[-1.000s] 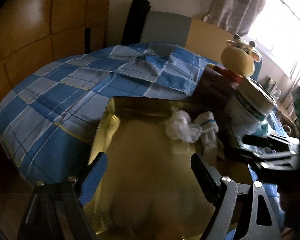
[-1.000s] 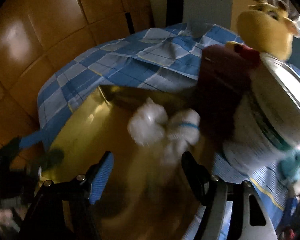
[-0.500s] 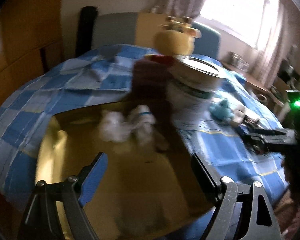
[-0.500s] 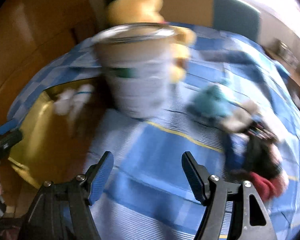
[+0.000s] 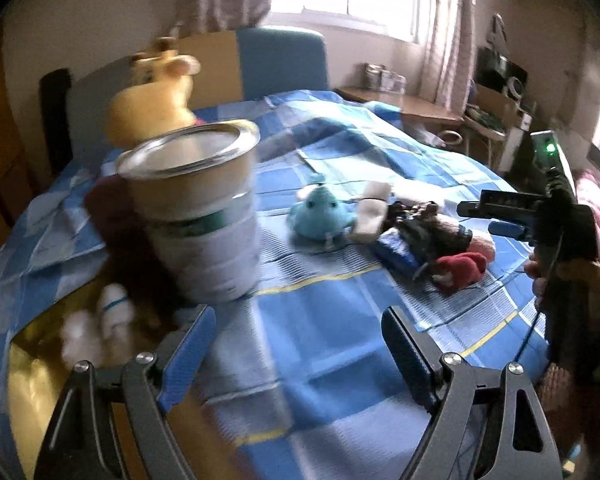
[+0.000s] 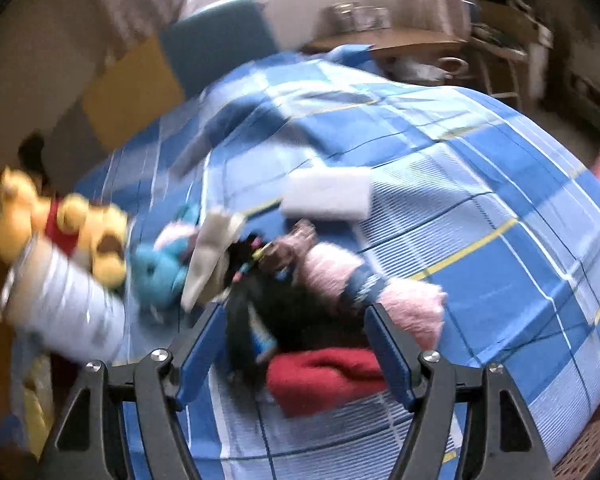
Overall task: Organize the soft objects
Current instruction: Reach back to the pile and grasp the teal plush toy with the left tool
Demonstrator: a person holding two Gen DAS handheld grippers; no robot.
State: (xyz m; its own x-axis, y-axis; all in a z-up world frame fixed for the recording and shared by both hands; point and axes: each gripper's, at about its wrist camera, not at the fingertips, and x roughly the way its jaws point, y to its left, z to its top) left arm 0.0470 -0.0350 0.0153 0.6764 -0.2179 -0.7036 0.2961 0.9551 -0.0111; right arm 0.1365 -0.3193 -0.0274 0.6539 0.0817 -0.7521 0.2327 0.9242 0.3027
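Right tool [image 6: 294, 344] wide, empty, above red cloth [image 6: 324, 376]; tin can [image 5: 200, 212], blue plush [image 5: 320, 216] nearby.

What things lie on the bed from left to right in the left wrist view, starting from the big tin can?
Tin can → light blue plush toy → white rolled sock → red sock.

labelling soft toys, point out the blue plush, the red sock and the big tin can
blue plush [image 5: 320, 216], left wrist view, its body
red sock [image 6: 324, 376], right wrist view, its middle
tin can [image 5: 208, 236], left wrist view, its side wall
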